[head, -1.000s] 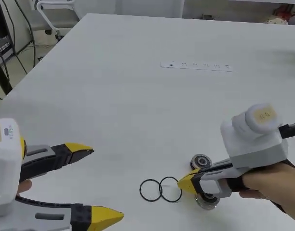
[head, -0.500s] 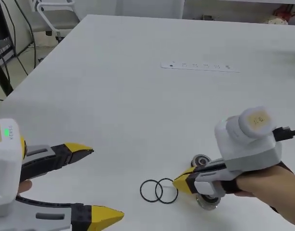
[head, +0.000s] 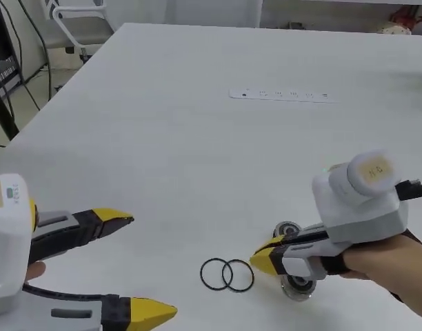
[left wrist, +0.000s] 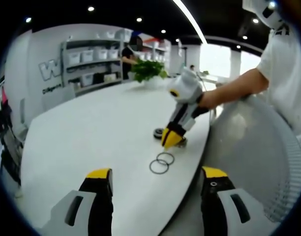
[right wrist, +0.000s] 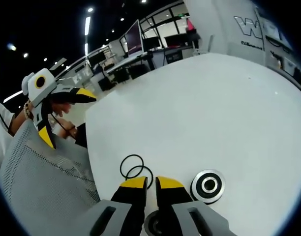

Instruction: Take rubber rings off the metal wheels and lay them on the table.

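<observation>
Two overlapping rubber rings (head: 227, 274) lie on the counter (head: 197, 138) near its front edge. At their 3 o'clock, just beside them, are the right tongs (head: 258, 262), with one metal wheel (head: 287, 231) behind and a second wheel (head: 298, 289) beneath (partly hidden). The left tongs (head: 153, 265) sit apart at 9 o'clock, and a socket strip (head: 283, 95) lies far off at 12.

The head view is bright and even; light falls from above, and the white table (head: 197, 152) gives little glare. Shadows beside the rings (head: 227, 274) are faint and soft. Both gripper views are darker at the top, with ceiling lamps (right wrist: 87, 27) as small bright spots and a washed-out window (left wrist: 217, 59). Straight lines bend strongly near the edges, and the far shelves (left wrist: 89, 64) look slightly blurred.
</observation>
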The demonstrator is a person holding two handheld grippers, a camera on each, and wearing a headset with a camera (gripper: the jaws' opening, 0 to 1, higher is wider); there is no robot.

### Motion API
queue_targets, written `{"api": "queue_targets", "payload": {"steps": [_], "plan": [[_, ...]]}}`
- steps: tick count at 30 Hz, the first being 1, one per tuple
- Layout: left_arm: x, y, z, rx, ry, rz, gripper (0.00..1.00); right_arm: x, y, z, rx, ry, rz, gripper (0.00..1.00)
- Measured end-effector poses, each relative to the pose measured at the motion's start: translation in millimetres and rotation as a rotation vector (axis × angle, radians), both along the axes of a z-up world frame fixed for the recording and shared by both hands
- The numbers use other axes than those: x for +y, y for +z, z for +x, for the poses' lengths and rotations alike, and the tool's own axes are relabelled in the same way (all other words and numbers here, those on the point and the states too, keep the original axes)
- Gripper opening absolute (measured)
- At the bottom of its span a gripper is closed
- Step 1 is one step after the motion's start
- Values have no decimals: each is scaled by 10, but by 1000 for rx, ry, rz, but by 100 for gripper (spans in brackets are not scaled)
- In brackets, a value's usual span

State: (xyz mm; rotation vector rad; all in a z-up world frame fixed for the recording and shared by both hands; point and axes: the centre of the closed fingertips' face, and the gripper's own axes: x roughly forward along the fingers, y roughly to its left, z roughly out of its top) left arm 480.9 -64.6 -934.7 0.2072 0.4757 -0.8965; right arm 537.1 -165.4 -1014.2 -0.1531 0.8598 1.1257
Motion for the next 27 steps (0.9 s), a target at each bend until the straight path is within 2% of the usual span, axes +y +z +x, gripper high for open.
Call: {"api": "queue_targets", "payload": {"steps": [4, 9, 13, 16, 22, 27], "plan": [[-7, 2, 10, -1, -4, 7, 73, 9, 88, -3, -22, 13, 19, 8], [-57, 61, 7, -3, -4, 4, 73, 19, 218, -31, -76, 61, 44, 14], [-117, 122, -36, -9, -10, -5, 72, 19, 364, -35, -92, 81, 88, 19], [-138, 151, -39, -15, -4, 1, 72, -3, 488, -10, -124, 109, 123, 20], [-159, 259, 19, -32, 30, 16, 72, -122, 691, 94, -168, 128, 171, 27], [-200, 349, 89, -41, 39, 30, 72, -336, 783, 205, -225, 149, 160, 30]]}}
